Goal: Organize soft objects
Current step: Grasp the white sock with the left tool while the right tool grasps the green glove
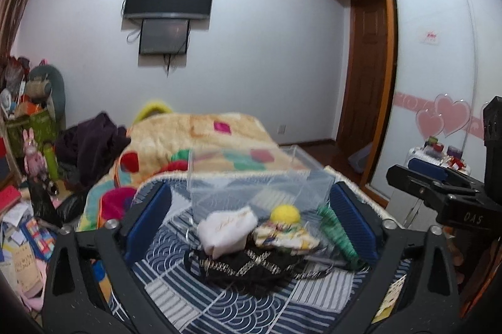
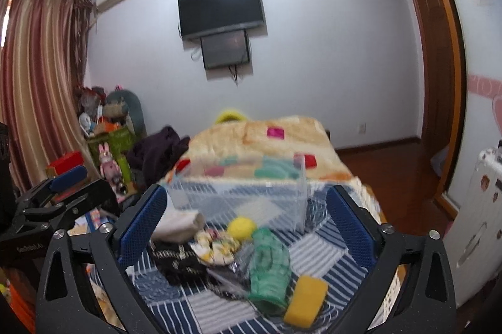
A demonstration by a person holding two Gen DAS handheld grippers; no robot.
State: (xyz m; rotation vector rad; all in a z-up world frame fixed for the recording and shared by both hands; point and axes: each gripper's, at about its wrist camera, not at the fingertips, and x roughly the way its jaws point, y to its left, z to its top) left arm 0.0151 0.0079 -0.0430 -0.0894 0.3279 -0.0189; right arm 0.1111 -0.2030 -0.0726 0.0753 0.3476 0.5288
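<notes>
Soft objects heaped on blue-striped bed cover (image 1: 244,309) before clear box (image 1: 260,186): white pouch (image 1: 226,227), yellow ball (image 1: 285,213), green cloth (image 2: 269,268), yellow sponge (image 2: 306,304). Left gripper (image 1: 251,221) and right gripper (image 2: 248,224) fingers spread, pinching nothing. "DAS" readable on right gripper body; pouch lettering perhaps gold script, too blurred.

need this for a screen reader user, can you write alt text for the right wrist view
The right gripper, fingers wide open and empty, points at a pile of soft items on a blue-and-white patterned bed cover: a yellow sponge, green mesh cloth, yellow ball and black fabric, before a clear plastic box.
</notes>
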